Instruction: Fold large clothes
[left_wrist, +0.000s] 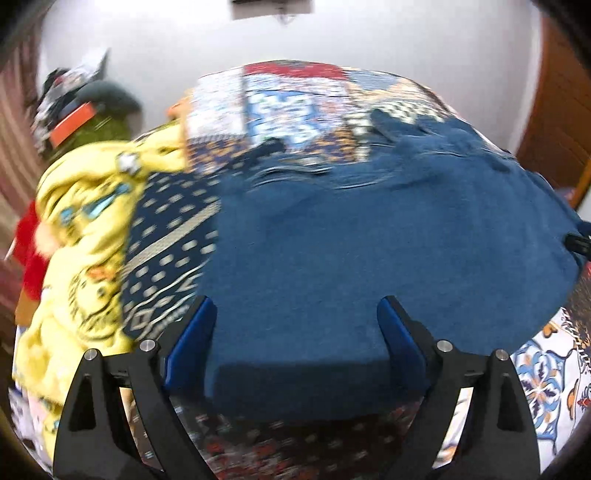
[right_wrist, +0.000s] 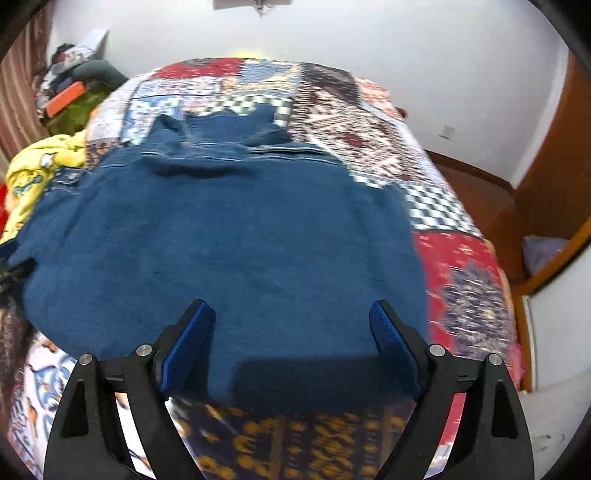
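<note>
A large dark blue garment (left_wrist: 369, 240) lies spread flat on the patchwork bedspread (left_wrist: 295, 103); it also shows in the right wrist view (right_wrist: 229, 240), its sleeves folded at the far end. My left gripper (left_wrist: 295, 306) is open and empty, hovering above the garment's near left hem. My right gripper (right_wrist: 291, 310) is open and empty above the near right hem. The tip of the right gripper (left_wrist: 578, 243) shows at the right edge of the left wrist view.
A crumpled yellow patterned garment (left_wrist: 85, 240) and something red (left_wrist: 29, 254) lie at the bed's left side. Clutter with an orange box (left_wrist: 70, 125) sits in the far left corner. Wooden floor (right_wrist: 476, 192) and a wooden door (right_wrist: 546, 166) are on the right.
</note>
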